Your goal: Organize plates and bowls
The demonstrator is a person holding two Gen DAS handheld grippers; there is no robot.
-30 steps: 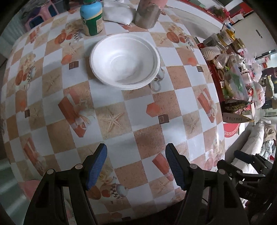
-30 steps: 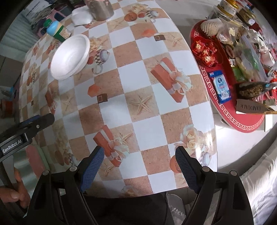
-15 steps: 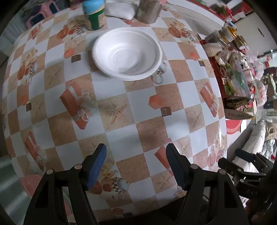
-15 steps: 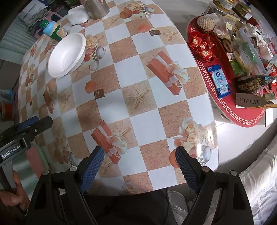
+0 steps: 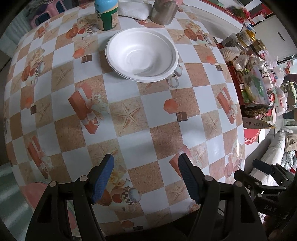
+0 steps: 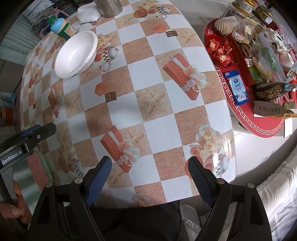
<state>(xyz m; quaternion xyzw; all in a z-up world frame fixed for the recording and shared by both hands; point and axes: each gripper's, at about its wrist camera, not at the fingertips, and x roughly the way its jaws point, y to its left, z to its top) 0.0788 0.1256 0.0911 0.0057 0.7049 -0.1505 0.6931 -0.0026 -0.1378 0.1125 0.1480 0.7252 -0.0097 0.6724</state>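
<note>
Two or three white foam bowls (image 5: 142, 54) sit nested in one stack at the far side of the table (image 5: 133, 144), by the green bottle (image 5: 106, 15). We see no other dishes, so we think stacking is done. Our left gripper (image 5: 144, 176) and right gripper (image 6: 149, 180) are spread wide, holding nothing.
</note>
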